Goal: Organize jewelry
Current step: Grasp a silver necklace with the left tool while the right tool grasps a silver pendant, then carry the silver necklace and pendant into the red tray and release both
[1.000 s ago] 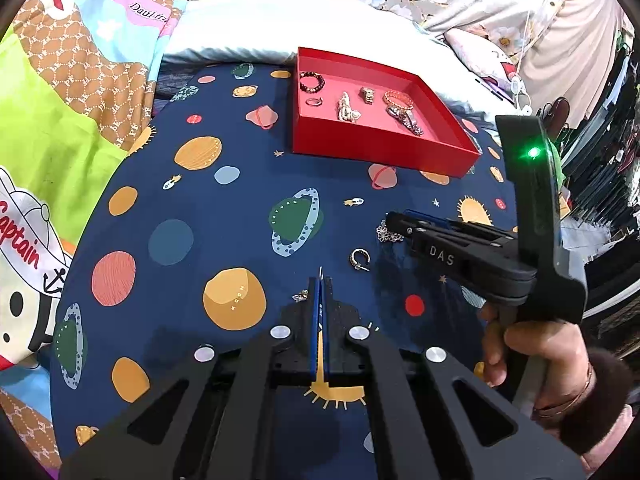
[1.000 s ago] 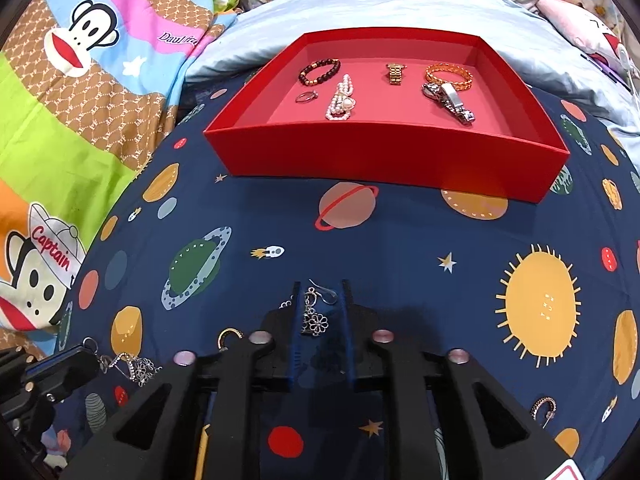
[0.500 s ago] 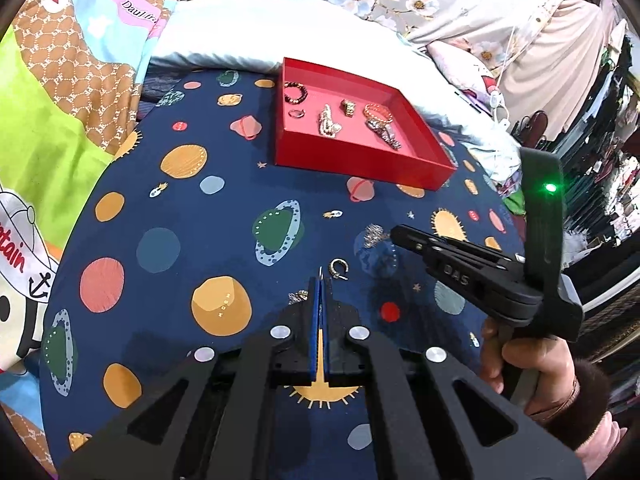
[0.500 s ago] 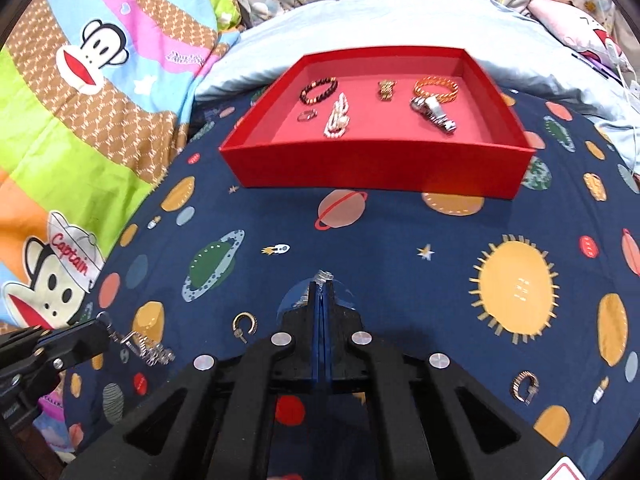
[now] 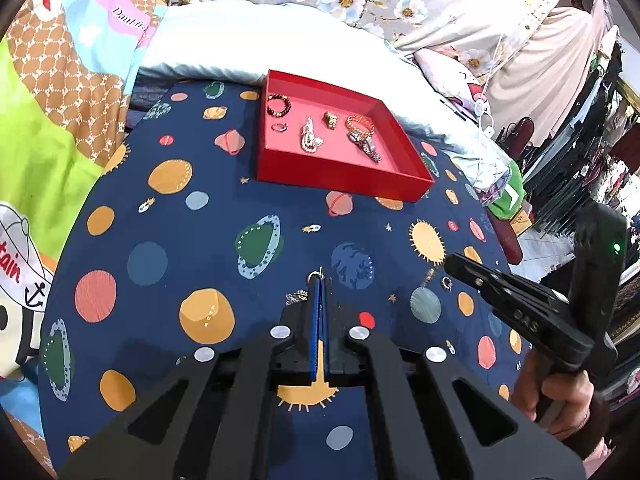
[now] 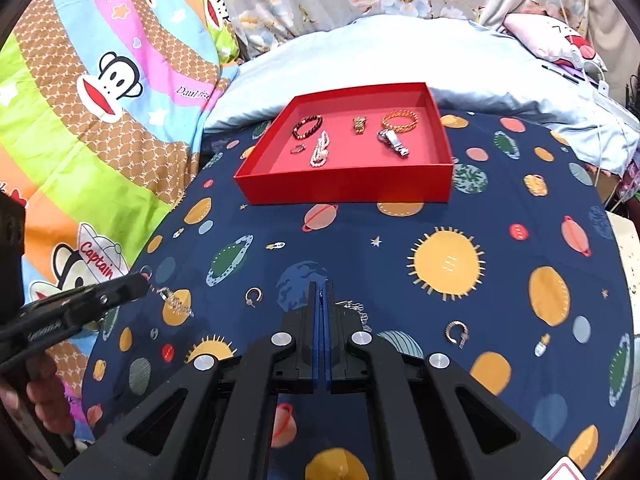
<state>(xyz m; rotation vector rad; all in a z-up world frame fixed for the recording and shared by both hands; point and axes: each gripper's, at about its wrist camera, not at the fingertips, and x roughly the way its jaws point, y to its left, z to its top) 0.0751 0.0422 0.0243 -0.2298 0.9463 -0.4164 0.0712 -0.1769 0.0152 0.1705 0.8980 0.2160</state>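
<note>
Meanwhile, left gripper (image 5: 319, 280) pinches a dangling earring (image 6: 176, 302); right gripper (image 6: 320, 288), jaws shut, grips a flower earring (image 5: 430, 276) above the planet-print bedspread (image 6: 360, 232), red tray (image 6: 344, 188) near its far edge.

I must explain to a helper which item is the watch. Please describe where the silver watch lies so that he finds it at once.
Find the red square cardboard tray on the dark blue planet-print cloth. In its right half, the silver metal-band watch lies just in front of the orange beaded bracelet. It is the tray's only shiny grey piece.
</note>
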